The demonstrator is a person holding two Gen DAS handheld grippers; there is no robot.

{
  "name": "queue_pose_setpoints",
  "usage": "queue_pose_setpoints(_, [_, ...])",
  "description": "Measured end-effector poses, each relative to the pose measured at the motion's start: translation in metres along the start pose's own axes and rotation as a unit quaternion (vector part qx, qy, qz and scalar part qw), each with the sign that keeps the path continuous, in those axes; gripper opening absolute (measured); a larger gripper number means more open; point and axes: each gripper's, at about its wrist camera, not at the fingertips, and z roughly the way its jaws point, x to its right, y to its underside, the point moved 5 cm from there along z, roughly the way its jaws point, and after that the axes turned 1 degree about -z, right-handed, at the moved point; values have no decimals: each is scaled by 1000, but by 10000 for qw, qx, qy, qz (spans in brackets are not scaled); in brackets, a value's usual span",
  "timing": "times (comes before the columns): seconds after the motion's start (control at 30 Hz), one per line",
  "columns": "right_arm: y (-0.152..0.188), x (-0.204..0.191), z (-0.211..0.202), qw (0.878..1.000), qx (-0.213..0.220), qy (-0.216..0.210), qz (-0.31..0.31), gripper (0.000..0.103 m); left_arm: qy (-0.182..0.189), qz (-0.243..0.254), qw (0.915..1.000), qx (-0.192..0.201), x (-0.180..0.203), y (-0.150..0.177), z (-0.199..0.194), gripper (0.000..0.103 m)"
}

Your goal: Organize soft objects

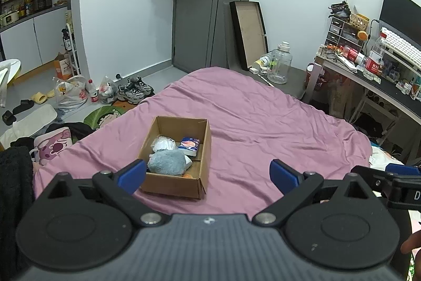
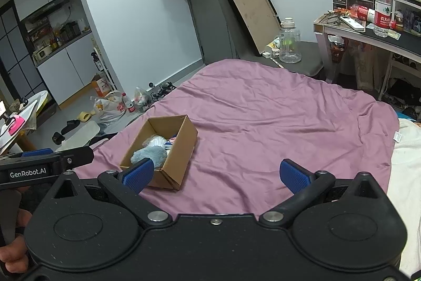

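Observation:
A brown cardboard box (image 1: 202, 149) sits on the pink bedsheet (image 1: 263, 117). In it lie a blue-grey plush (image 1: 166, 162), a white soft bundle (image 1: 163, 143), a blue tissue pack (image 1: 189, 145) and something orange (image 1: 188, 175). My left gripper (image 1: 208, 174) is open and empty, held above the sheet just in front of the box. My right gripper (image 2: 215, 174) is open and empty, to the right of the box (image 2: 181, 146), where the plush (image 2: 151, 154) also shows. The left gripper's tip (image 2: 47, 157) shows at the right wrist view's left edge.
A desk (image 1: 381, 86) with bottles and a keyboard stands at the right. A grey chair with a clear jug (image 1: 279, 65) stands past the bed's far end. Bags, shoes and slippers lie on the floor (image 1: 79, 94) at the left. A white cloth (image 2: 407, 149) lies right of the sheet.

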Motion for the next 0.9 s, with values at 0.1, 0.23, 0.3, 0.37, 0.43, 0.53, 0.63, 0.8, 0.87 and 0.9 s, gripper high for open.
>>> queue_pose_setpoints(0.1, [-1, 1, -1, 10000, -10, 36, 21, 103, 9, 2, 10000, -19, -1, -1, 1, 99])
queue_pose_setpoints(0.23, [0, 4, 1, 10000, -21, 85, 39, 103, 6, -2, 10000, -29, -1, -2, 1, 99])
queue_pose_setpoints(0.3, [0, 5, 2, 9999, -24, 131, 29, 103, -6, -5, 10000, -20, -3, -3, 1, 99])
queue_pose_setpoints(0.37, [0, 5, 2, 9998, -38, 188, 18, 103, -5, -9, 10000, -14, -3, -3, 1, 99])
queue_pose_setpoints(0.43, [1, 4, 2, 9998, -37, 208, 4, 103, -6, -20, 10000, -13, -4, -4, 1, 99])
queue_pose_setpoints(0.53, [1, 5, 2, 9998, -35, 220, 0, 103, 14, -10, 10000, -23, -4, -5, 1, 99])
queue_pose_setpoints(0.63, [1, 5, 2, 9997, -32, 242, -11, 103, 31, 11, 10000, -35, -4, -6, 1, 99])
queue_pose_setpoints(0.8, [1, 5, 2, 9996, -32, 274, -21, 103, 28, -9, 10000, -56, -4, -7, 3, 99])
queue_pose_setpoints(0.87, [1, 6, 3, 9996, -30, 297, -19, 103, 27, -8, 10000, -57, -5, -6, 5, 99])
queue_pose_setpoints(0.9, [2, 7, 4, 9995, -22, 308, -17, 103, 25, 3, 10000, -41, -5, -5, 5, 99])
